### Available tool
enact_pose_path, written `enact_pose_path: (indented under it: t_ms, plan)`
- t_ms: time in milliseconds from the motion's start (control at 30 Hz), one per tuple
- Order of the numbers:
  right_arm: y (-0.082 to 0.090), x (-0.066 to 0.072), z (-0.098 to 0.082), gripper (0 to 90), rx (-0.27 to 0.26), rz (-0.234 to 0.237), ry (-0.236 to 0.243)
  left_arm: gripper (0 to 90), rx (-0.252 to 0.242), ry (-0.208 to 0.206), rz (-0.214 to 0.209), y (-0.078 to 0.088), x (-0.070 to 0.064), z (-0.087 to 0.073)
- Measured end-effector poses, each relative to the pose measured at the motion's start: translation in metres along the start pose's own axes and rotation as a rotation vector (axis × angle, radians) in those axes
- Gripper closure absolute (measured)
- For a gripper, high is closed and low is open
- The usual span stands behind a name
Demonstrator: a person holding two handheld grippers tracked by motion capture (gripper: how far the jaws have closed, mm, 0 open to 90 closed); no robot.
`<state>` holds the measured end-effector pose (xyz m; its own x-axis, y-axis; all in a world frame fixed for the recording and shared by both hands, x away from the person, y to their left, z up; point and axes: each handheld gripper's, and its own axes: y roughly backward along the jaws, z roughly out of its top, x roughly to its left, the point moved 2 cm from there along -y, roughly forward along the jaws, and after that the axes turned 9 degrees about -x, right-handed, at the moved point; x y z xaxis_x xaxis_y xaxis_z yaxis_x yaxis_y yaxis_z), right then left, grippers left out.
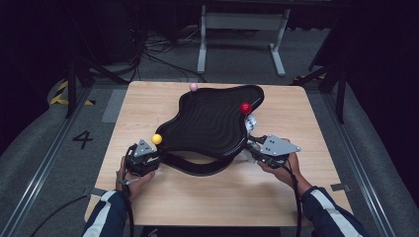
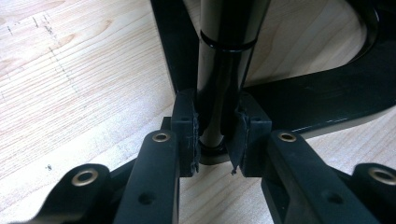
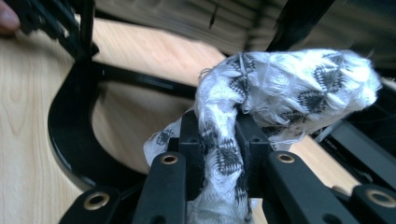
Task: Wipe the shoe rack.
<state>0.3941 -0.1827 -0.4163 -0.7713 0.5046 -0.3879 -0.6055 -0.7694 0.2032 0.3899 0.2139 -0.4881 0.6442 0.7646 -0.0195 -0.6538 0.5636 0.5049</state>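
Two handheld grippers work at the near edge of a light wooden table (image 1: 207, 197). Left gripper (image 1: 148, 155) sits at the near-left corner of a glossy black wavy-edged tray on a black frame stand (image 1: 210, 123), just below a yellow ball (image 1: 156, 138) topping that corner. In the left gripper view the left gripper (image 2: 215, 135) has its pads clamped on a shiny black upright post of the stand (image 2: 219, 70); the post runs straight up between the jaws, and the curved black base bar goes off to the right on the wood. Right gripper (image 1: 257, 148) is at the tray's near-right corner, touching or just beside the rim, can't tell which. In the right gripper view the right gripper (image 3: 219, 154) is closed on a white cloth with black woven pattern (image 3: 285, 86); a twisted strand is pinched between the pads, and the bunched rest bulges above and to the right of the jaws. Same cloth shows as a small white lump (image 1: 250, 122) by the tray's right edge, under a red ball (image 1: 245, 107). Pink ball (image 1: 193, 87) sits at the tray's far rim. Both hands grip from the near side, the right hand (image 1: 281, 165) behind its gripper.
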Motion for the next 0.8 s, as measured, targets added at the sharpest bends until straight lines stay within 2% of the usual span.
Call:
enact_pose_path:
  t_ms: [100, 167, 267, 367, 433, 800]
  plan:
    - [-0.006, 0.002, -0.011, 75.9, 0.044, 0.008, 0.0, 73.5, 0.002, -0.003, -0.006, 0.0, 0.0, 0.0]
    - [-0.011, 0.004, -0.019, 75.9, 0.083, 0.02, 0.025, 73.4, 0.005, -0.003, -0.009, 0.001, 0.0, 0.0]
    - [-0.016, 0.003, -0.028, 75.9, 0.123, 0.026, 0.006, 73.4, 0.003, -0.003, -0.015, 0.001, 0.0, 0.0]
    - [-0.022, 0.003, -0.039, 75.8, 0.158, 0.034, -0.032, 73.4, 0.009, -0.002, -0.015, 0.001, 0.0, 0.0]
    - [-0.025, 0.005, -0.044, 75.8, 0.182, 0.036, -0.033, 73.4, 0.003, -0.002, -0.017, 0.001, 0.0, 0.0]
    - [-0.034, 0.01, -0.061, 75.6, 0.253, 0.054, -0.051, 73.4, 0.001, 0.007, -0.018, 0.001, 0.0, 0.0]
